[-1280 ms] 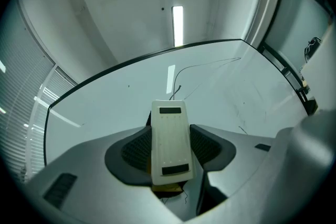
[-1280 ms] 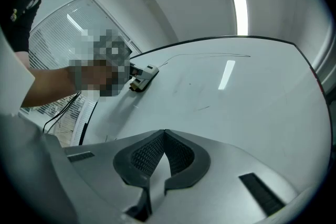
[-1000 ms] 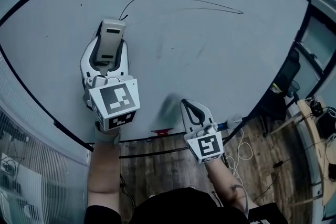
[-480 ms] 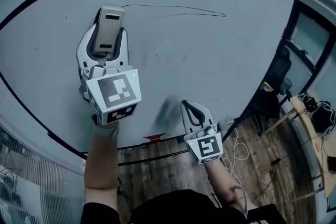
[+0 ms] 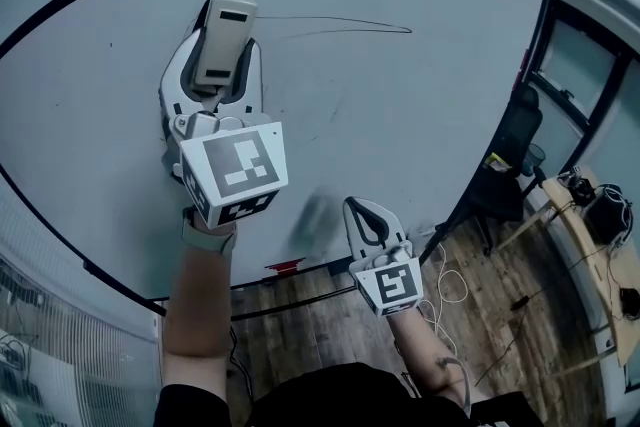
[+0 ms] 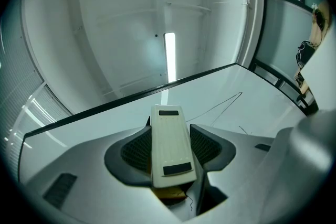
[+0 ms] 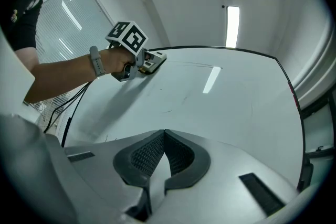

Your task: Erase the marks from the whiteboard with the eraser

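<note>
Head view, nearest first: right gripper (image 5: 354, 206) low at centre, just over the near edge of the whiteboard (image 5: 430, 105), tips pointing away. In the right gripper view, jaws pressed together at the tips with nothing between them, only bare board beyond. Just left of it, on the ledge along the board's near edge, a small red object (image 5: 285, 267), too small to identify. Below and to the right, wooden floor (image 5: 490, 315) with a loose white cable (image 5: 455, 287), and off the board's right edge a dark office chair (image 5: 515, 160).

Farther and to the left, left gripper (image 5: 224, 55), held by a hand wearing a grey wristband (image 5: 207, 237), marker cube turned toward the camera. Clamped on the eraser (image 5: 226, 30). In the left gripper view, a cream block with a dark patch at each end, lying lengthwise between the two ribbed pads (image 6: 134, 149) and sticking out past the tips. Seen from the right gripper view, apparently resting against the board's far left part, well apart from the right gripper.

Between the two grippers, a few faint short strokes (image 5: 333, 115) on the pale surface.

Farthest, a thin black line (image 5: 340, 22) starting just right of the eraser's far end and running right to a fine point.
</note>
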### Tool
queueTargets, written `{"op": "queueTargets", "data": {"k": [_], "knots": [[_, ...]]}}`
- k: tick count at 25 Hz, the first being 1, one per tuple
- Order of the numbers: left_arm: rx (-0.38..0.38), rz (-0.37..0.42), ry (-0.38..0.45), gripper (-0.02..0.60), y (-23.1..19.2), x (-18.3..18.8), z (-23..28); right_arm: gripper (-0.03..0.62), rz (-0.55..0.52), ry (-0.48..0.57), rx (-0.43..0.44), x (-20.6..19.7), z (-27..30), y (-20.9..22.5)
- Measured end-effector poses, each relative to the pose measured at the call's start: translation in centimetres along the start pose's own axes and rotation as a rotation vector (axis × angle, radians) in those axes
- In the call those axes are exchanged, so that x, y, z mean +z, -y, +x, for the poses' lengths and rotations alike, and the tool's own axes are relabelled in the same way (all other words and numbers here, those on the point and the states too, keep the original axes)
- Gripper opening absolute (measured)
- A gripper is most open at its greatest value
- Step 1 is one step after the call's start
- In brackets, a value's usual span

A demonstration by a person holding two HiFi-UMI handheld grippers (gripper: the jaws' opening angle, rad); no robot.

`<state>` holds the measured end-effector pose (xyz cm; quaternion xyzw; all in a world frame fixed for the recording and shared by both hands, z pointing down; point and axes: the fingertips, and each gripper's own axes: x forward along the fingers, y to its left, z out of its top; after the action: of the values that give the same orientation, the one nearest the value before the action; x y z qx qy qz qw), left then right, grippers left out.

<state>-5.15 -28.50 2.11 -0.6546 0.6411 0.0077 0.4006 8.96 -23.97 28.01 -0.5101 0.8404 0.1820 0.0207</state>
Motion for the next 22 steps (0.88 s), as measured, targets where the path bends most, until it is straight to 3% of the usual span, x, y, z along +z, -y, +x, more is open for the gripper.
{"op": "queueTargets", "data": {"k": [5,15,22], "knots": [[-0.011,-0.019,0.026,0.241,-1.1,-0.1,-1.0,0.026,-0.023,0.005,0.033,0.4,0.3,-1.4],[0.074,-0.060,-0.040,0.242,-4.4,-5.1,-4.8,0.026,-0.003,-0.019,0.114,-0.2,0.9,-6.3],[0.121,-0.064,-0.040,0.241,-4.4,-5.1,-4.7,0.026,0.003,-0.060,0.066,-1.0,-0.6,-5.6]]}}
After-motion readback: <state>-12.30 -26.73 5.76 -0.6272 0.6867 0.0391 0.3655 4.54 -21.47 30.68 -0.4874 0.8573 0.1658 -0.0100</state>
